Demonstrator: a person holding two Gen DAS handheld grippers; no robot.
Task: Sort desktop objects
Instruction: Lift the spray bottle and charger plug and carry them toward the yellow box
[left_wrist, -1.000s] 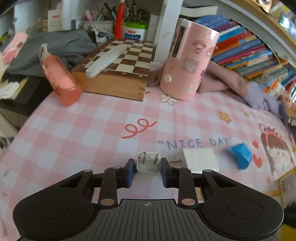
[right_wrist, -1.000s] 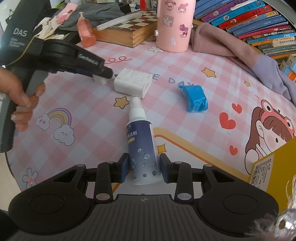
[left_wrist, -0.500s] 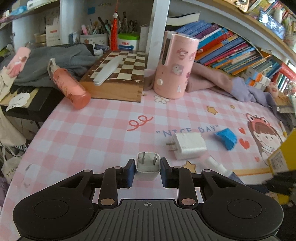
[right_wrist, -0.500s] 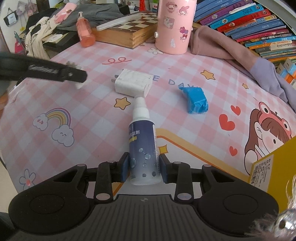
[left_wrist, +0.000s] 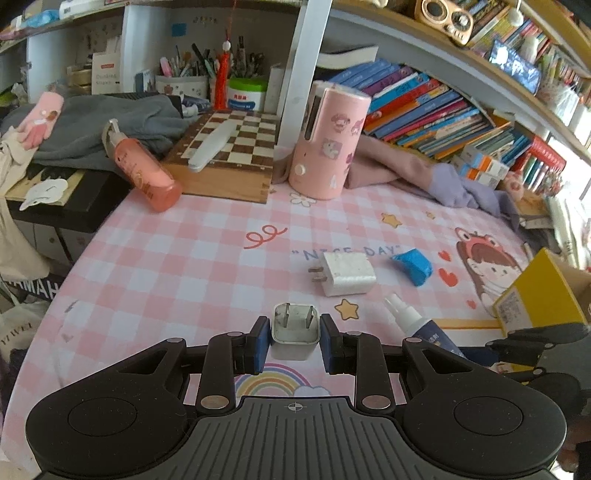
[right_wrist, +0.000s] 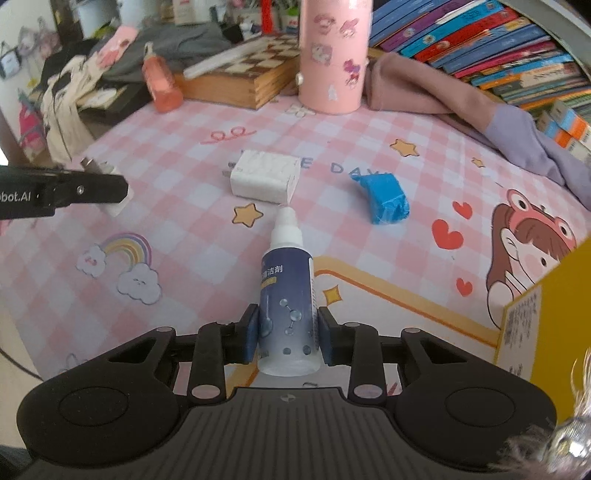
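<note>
My left gripper (left_wrist: 294, 326) is shut on a small white plug adapter (left_wrist: 295, 341), prongs pointing forward, held above the pink checked mat (left_wrist: 177, 266). The right wrist view shows this gripper at the left edge, with the adapter (right_wrist: 115, 208) in its tip. My right gripper (right_wrist: 288, 332) has a blue-and-white spray bottle (right_wrist: 288, 284) between its pads. The jaws are closing and the pads touch the bottle's sides; it lies on the mat, nozzle pointing away. A larger white charger (right_wrist: 264, 177) and a crumpled blue object (right_wrist: 386, 199) lie beyond it.
A yellow box (right_wrist: 546, 299) stands at the right edge. At the back are a pink tumbler (left_wrist: 328, 144), a wooden chessboard (left_wrist: 236, 147), an orange pump bottle (left_wrist: 144, 170), folded clothes (left_wrist: 424, 173) and books. The mat's left edge drops off the desk.
My left gripper has lifted and drawn back from the larger charger with the small adapter in it. My right gripper has stayed around the spray bottle.
</note>
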